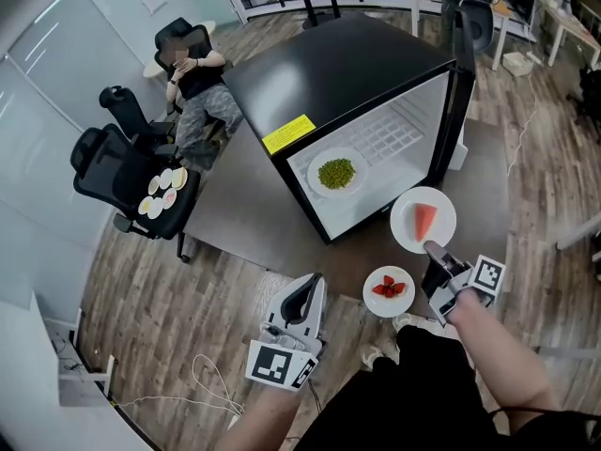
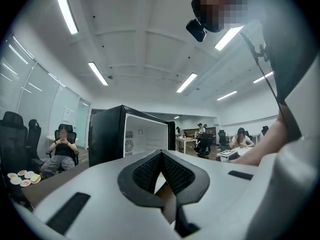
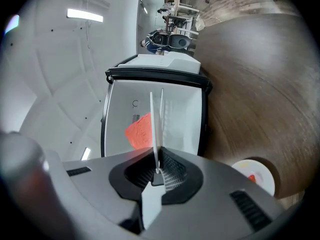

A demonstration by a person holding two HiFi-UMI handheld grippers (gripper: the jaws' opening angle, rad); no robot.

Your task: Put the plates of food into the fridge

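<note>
A black mini fridge (image 1: 347,73) stands on the brown table (image 1: 244,214) with its door open. Inside it lies a plate of green peas (image 1: 336,173). My right gripper (image 1: 434,249) is shut on the rim of a white plate (image 1: 423,219) carrying a red watermelon slice (image 1: 425,220), held in the air in front of the fridge opening. In the right gripper view that plate (image 3: 156,129) shows edge-on between the jaws of the gripper (image 3: 156,169), facing the fridge (image 3: 155,74). A plate of strawberries (image 1: 389,291) rests on the table near me. My left gripper (image 1: 305,291) hovers shut and empty, left of that plate.
Black office chairs stand at the left, one bearing several small dishes (image 1: 164,194). A person (image 1: 192,83) sits behind the table. The fridge door (image 1: 460,83) swings out to the right. Desks fill the far room. A cable (image 1: 211,388) lies on the wooden floor.
</note>
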